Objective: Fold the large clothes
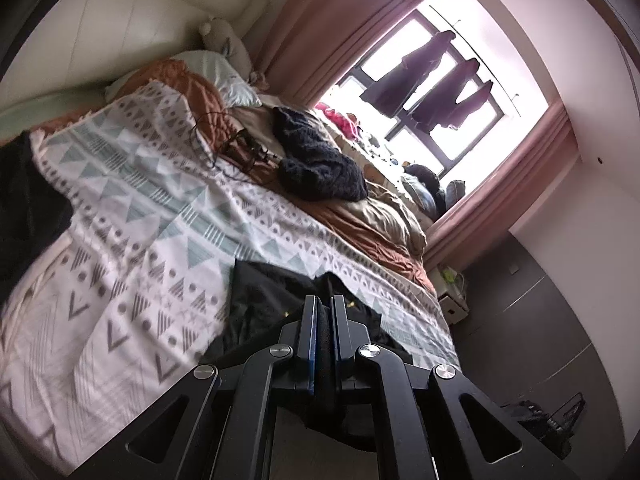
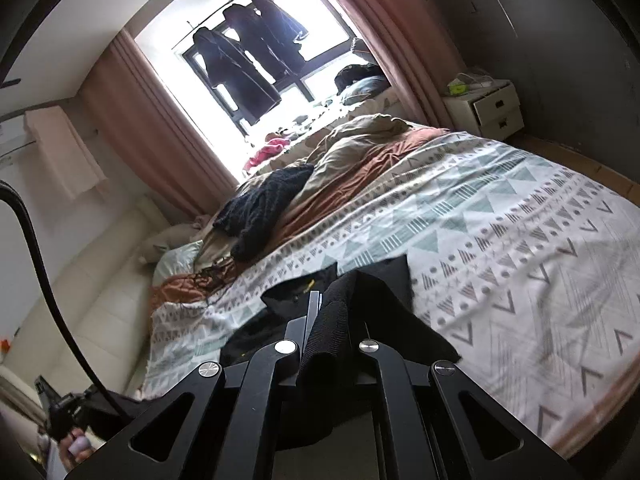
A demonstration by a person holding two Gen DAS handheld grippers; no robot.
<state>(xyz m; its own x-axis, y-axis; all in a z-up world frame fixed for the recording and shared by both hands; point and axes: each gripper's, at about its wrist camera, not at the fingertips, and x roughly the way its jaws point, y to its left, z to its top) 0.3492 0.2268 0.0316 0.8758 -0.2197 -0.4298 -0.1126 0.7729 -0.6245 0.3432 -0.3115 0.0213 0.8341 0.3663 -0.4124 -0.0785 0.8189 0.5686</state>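
A black garment (image 1: 264,300) with small yellow marks lies on the patterned white and teal bedspread (image 1: 152,208) near the bed's front edge. My left gripper (image 1: 324,300) is shut on a fold of this black garment, which hangs down between the fingers. In the right wrist view the same black garment (image 2: 368,292) drapes over my right gripper (image 2: 324,300), which is shut on its cloth; the right finger is hidden under the fabric. The bedspread (image 2: 500,232) stretches out beyond it.
A dark knitted garment (image 1: 316,160) (image 2: 260,204) lies on the rumpled brown and beige duvet (image 1: 380,216) near the window. Pillows (image 1: 224,76) sit at the headboard. A white bedside drawer unit (image 2: 488,108) stands by the curtain. Dark clothes (image 2: 240,56) hang in the window.
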